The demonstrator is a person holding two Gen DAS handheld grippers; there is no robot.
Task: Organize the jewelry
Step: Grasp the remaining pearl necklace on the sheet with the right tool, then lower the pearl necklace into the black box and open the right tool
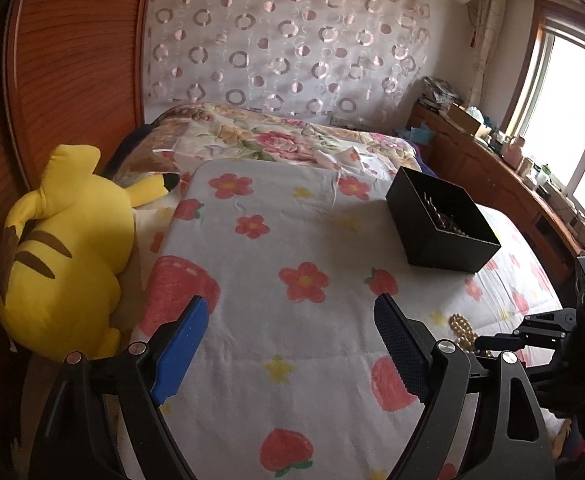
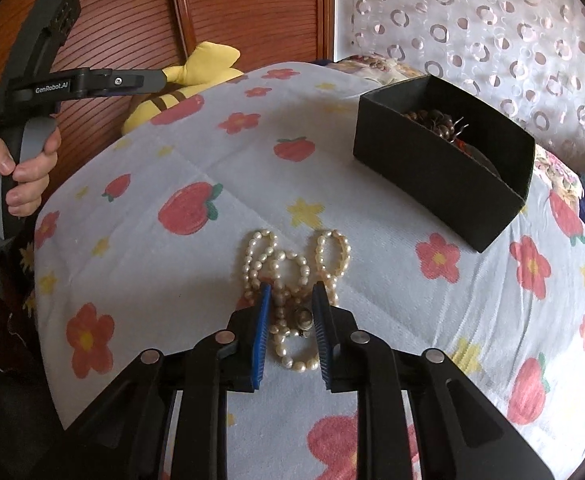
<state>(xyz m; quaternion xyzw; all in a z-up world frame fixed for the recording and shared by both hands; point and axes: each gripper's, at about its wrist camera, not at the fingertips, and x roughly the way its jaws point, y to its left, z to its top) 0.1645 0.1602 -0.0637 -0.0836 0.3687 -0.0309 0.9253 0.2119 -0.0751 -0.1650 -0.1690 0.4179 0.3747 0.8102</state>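
A pearl necklace (image 2: 292, 276) lies in a heap on the flowered blanket (image 2: 172, 272); it also shows in the left wrist view (image 1: 462, 330). My right gripper (image 2: 291, 290) is partly open, its fingers on either side of the heap, low over the pearls. A black box (image 2: 444, 160) with dark bead jewelry (image 2: 432, 120) inside stands beyond, to the right; it shows in the left wrist view (image 1: 440, 222) too. My left gripper (image 1: 292, 308) is open and empty above the blanket, held off to the left.
A yellow plush toy (image 1: 60, 256) lies at the bed's left edge against a wooden headboard (image 1: 72, 60). A folded floral quilt (image 1: 272, 140) lies at the far end. A wooden cabinet (image 1: 492, 176) with clutter runs along the right side.
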